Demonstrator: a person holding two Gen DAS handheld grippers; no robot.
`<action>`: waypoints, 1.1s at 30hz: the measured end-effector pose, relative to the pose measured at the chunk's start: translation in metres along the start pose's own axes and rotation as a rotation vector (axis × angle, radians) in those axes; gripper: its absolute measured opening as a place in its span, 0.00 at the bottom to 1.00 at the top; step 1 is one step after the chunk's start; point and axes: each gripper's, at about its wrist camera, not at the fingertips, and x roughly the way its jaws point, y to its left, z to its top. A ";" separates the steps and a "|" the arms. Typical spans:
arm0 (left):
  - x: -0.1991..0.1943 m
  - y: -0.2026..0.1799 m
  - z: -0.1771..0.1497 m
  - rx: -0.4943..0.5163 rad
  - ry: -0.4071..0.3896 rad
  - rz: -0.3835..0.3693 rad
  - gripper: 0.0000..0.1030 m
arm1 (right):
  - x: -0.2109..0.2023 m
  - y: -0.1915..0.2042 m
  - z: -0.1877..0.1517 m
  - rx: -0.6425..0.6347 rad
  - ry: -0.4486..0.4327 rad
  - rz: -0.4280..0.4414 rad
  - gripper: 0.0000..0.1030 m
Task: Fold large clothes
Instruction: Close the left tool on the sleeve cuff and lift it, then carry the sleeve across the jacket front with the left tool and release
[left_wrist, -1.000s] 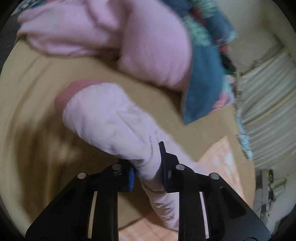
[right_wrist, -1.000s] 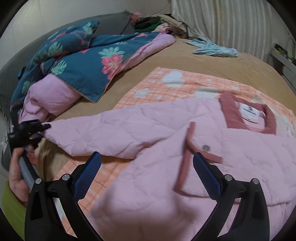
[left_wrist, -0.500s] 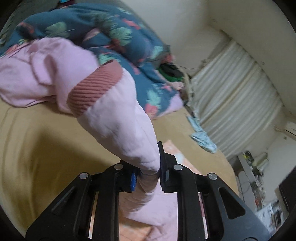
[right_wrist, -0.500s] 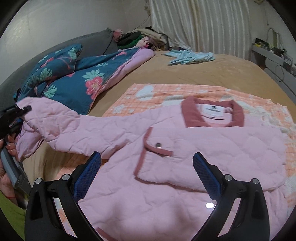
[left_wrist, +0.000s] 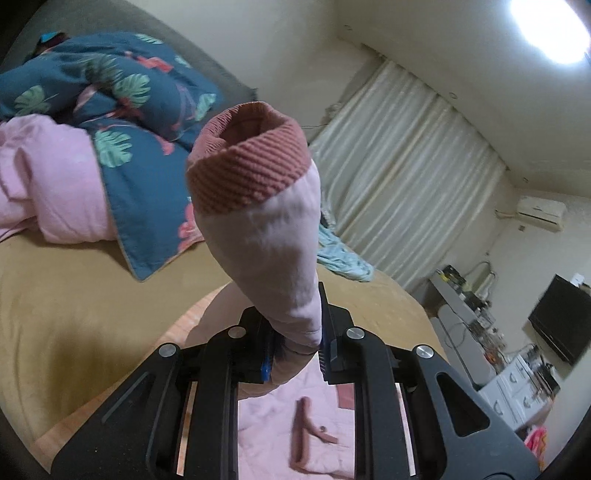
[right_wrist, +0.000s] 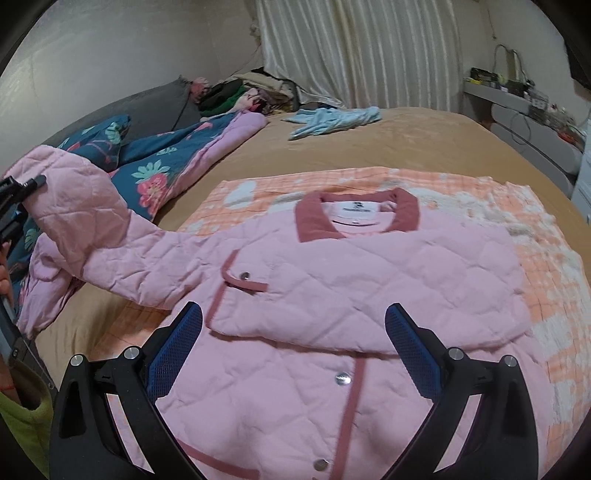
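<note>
A pink quilted jacket with a dark pink collar lies front up on an orange checked blanket on the bed. Its other sleeve lies folded across the chest. My left gripper is shut on one sleeve, which stands up in front of the camera with its ribbed dark pink cuff on top. In the right wrist view that same sleeve is lifted at the far left by the left gripper. My right gripper hovers open over the jacket's front, nothing between its fingers.
A blue floral quilt with pink lining is heaped at the left of the tan bed. A light blue garment lies at the far edge. Curtains and a cluttered shelf stand beyond.
The left gripper has risen and swung toward the jacket with the sleeve, whose cuff now points up. The right gripper has moved across the jacket's front, still open.
</note>
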 end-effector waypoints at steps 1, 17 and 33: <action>0.002 -0.001 0.002 -0.001 0.002 -0.012 0.10 | -0.001 -0.005 -0.002 0.011 -0.001 -0.007 0.96; 0.010 -0.071 -0.027 0.052 0.120 -0.307 0.10 | -0.014 -0.068 -0.034 0.156 -0.016 -0.039 0.96; 0.046 -0.119 -0.097 0.216 0.282 -0.385 0.11 | -0.031 -0.123 -0.051 0.316 -0.062 -0.122 0.96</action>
